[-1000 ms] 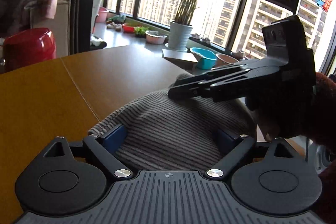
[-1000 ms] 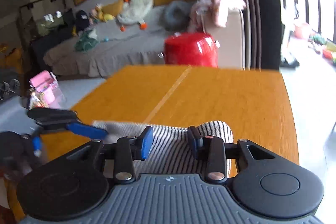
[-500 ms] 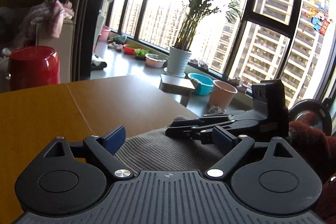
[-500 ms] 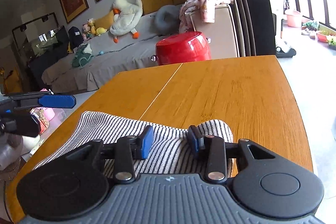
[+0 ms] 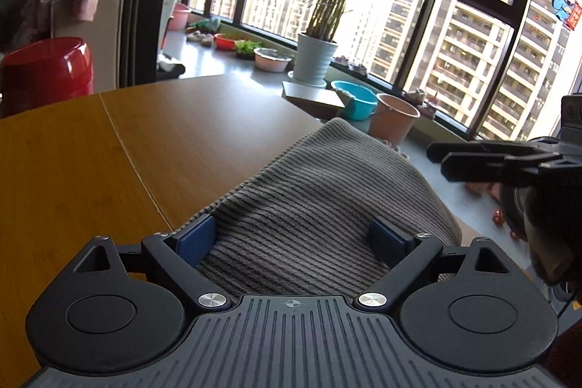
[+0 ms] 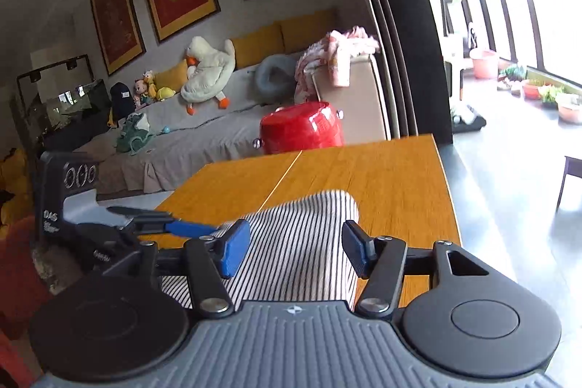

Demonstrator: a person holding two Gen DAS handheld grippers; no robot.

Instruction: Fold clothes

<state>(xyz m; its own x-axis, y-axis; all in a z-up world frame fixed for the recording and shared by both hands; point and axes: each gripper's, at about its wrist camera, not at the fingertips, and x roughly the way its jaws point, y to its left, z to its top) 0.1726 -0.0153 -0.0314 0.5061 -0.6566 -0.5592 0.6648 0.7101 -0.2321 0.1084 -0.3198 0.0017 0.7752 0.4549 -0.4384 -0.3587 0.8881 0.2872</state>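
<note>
A folded, ribbed, grey-and-white striped knit garment lies at the near corner of a smooth, orange-brown wooden table, its fold rounded and soft. The left gripper has its blue-padded fingers spread wide, one each side of the cloth, gripping nothing. The right gripper is likewise wide apart over the garment, empty. Beyond the cloth the tabletop runs bare to its far edge, where a glossy red rounded container shows.

The left gripper was black with blue pads, silver screws, and ribbed grey housing.
</note>
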